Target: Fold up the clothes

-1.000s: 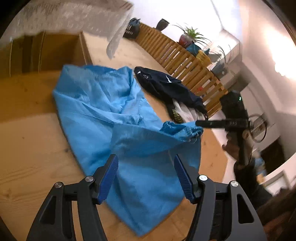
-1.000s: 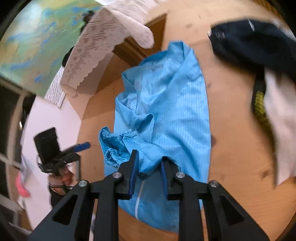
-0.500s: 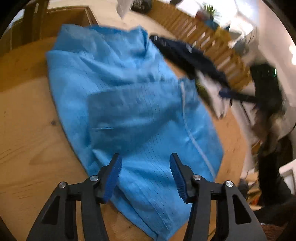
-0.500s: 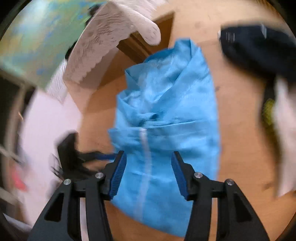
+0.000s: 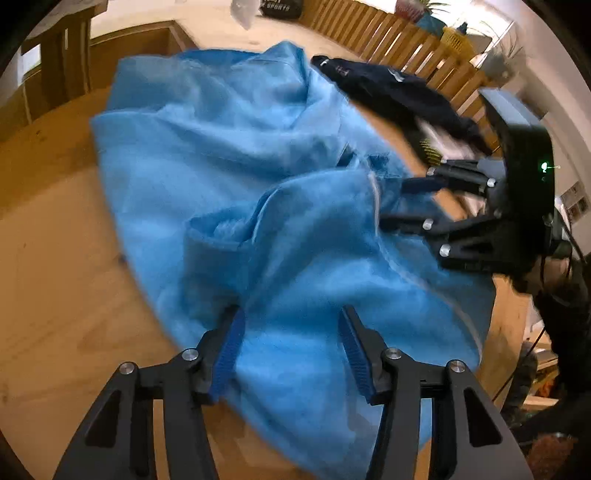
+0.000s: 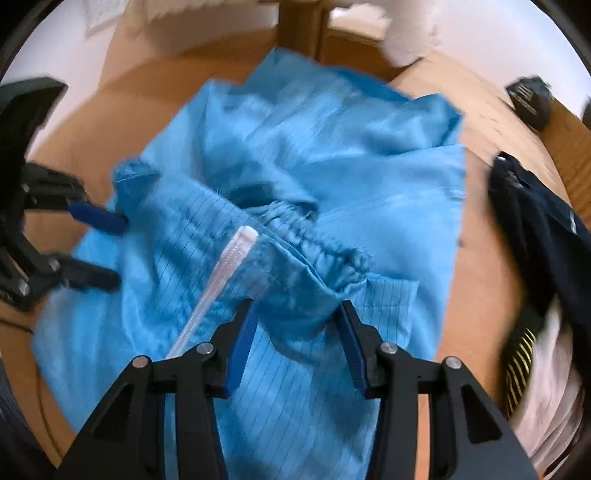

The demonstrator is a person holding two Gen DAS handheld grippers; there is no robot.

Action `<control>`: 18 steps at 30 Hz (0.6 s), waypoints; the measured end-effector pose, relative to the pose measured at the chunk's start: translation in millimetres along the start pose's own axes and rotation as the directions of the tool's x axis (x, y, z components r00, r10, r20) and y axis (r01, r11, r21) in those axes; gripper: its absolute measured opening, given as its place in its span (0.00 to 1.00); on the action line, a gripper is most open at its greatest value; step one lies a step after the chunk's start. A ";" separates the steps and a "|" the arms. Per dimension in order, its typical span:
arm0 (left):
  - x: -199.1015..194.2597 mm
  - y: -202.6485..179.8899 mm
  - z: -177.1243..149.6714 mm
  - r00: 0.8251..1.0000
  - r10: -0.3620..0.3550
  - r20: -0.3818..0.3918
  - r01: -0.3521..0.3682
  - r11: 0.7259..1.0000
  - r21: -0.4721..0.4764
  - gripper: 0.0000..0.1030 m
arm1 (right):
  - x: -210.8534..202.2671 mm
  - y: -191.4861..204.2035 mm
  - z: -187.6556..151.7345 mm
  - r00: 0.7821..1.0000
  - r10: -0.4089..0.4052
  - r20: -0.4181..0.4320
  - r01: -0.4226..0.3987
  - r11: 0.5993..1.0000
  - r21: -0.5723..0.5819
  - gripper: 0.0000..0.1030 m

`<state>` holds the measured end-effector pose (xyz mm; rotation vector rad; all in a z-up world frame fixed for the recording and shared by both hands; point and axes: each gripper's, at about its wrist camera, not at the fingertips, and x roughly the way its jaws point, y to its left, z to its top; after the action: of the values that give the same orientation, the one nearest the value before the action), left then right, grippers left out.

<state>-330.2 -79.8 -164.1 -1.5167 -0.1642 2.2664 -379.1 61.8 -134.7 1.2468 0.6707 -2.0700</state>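
A crumpled light blue garment with a white zip and an elastic cuff lies spread on the wooden table. My left gripper is low over its near edge, fingers apart, with loose blue cloth lying between them and unpinched. My right gripper points down at a bunched fold just below the cuff. Its jaws are closing with that fold between them, and the pads are not pressing it. Each gripper shows in the other's view: the right at the garment's right side, the left at its left edge.
A dark navy garment lies beside the blue one, with white and yellow-striped clothing past it. A slatted wooden rail with plants runs behind the table. A white lace cloth hangs at the far end.
My right gripper let go of the blue cloth it was pinching, opened, rolled and swung across over the cuff. The lifted sleeve now lies flat. My left gripper sank toward the cloth.
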 end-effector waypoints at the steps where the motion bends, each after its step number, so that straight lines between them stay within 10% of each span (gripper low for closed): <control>1: -5.4 -0.5 -1.7 1.000 0.016 0.009 -0.016 1.000 -0.001 0.49 | -7.0 -1.1 -0.7 1.000 -0.014 0.018 0.014 1.000 -0.005 0.43; 8: -29.6 -60.2 8.4 0.995 0.024 0.096 -0.042 0.981 0.190 0.55 | -55.8 -31.3 -34.9 0.991 -0.010 0.137 -0.005 0.994 0.105 0.43; 18: 32.3 -45.7 17.5 0.995 0.082 -0.062 -0.073 0.987 0.144 0.55 | -12.7 -1.2 -43.8 0.996 -0.052 0.076 0.055 0.998 -0.029 0.43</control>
<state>-344.5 -23.3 -170.4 -1.5465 0.0756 2.2305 -349.9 96.1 -141.7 1.1397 0.7061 -2.1308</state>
